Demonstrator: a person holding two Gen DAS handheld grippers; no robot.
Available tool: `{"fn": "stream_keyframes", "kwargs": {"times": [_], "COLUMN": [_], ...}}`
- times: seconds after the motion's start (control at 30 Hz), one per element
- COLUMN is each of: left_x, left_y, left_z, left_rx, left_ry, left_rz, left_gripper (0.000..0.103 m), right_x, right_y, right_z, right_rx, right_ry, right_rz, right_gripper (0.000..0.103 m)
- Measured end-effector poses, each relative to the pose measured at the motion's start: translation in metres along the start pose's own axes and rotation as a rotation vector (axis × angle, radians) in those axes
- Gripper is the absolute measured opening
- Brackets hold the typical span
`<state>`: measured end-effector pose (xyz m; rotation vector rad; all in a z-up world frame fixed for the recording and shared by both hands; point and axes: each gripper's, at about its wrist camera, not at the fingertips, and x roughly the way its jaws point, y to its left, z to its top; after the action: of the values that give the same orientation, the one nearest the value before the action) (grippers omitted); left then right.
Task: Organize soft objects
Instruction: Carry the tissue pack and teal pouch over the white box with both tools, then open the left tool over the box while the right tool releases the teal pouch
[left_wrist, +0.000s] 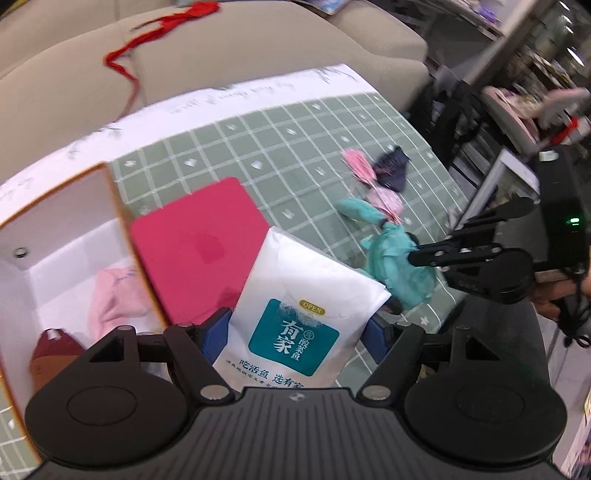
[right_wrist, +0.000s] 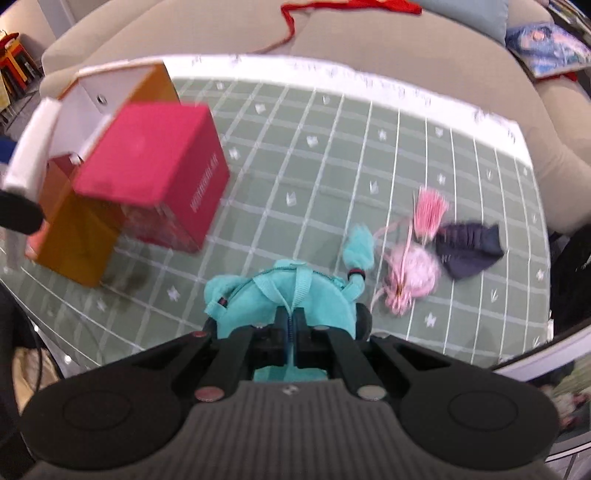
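My left gripper (left_wrist: 295, 332) is shut on a white soft pack with a teal label (left_wrist: 306, 280), gripped between its blue pads (left_wrist: 216, 341) above the table. My right gripper (right_wrist: 291, 321) is shut on the strap of a teal plush toy (right_wrist: 280, 291), lifted slightly off the cloth. It also shows at the right of the left wrist view, right gripper (left_wrist: 415, 256) pinching the teal toy (left_wrist: 391, 258). An orange box with a white inside (left_wrist: 110, 206) stands at the left and holds a pink cloth (left_wrist: 114, 295) and a dark red item (left_wrist: 51, 350).
A magenta box (right_wrist: 147, 162) stands beside the orange box (right_wrist: 77, 243). A pink tassel (right_wrist: 430, 206), a pink yarn ball (right_wrist: 417, 273) and a navy cloth (right_wrist: 469, 251) lie on the green checked tablecloth (right_wrist: 332, 147). A beige sofa (left_wrist: 221, 48) with a red ribbon (left_wrist: 155, 33) is behind.
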<state>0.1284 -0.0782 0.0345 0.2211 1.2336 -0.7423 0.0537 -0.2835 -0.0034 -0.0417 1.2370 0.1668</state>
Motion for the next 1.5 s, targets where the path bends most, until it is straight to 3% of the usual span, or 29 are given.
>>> {"fn": "stream_keyframes", "kwargs": {"times": [0.43,0.7,0.9,1.2,1.37,1.5], "left_x": [-0.09,-0.128,-0.118,-0.066,-0.032,-0.013], "left_y": [0.05,0.114,0.174,0.225,0.243,0.248], "left_z": [0.029,0.049,0.041,0.014,-0.006,-0.015], "left_rx": [-0.142,-0.247,-0.32,-0.359,-0.384,-0.361], "left_ry": [-0.083,-0.163,-0.163,-0.077,-0.033,-0.059], "left_rz": [0.103,0.162,0.137,0.149,0.164,0.172], "left_gripper": [0.084,0.084,0.084,0.084,0.084,0.084], "right_x": [-0.099,-0.108,-0.067,0.039,0.088,0.115], "right_y": [0.061,0.109,0.16,0.215,0.234,0.238], "right_z": [0.128,0.223,0.263,0.269,0.254,0.25], "right_rx": [-0.086,-0.14,-0.157,-0.15,-0.171,-0.149], "right_ry": [-0.211,-0.277,-0.236,-0.03,0.053,0.076], "right_rz": [0.046,0.094,0.172,0.21,0.173,0.12], "right_gripper": [0.0,0.0,0.0,0.0,0.0,0.0]}}
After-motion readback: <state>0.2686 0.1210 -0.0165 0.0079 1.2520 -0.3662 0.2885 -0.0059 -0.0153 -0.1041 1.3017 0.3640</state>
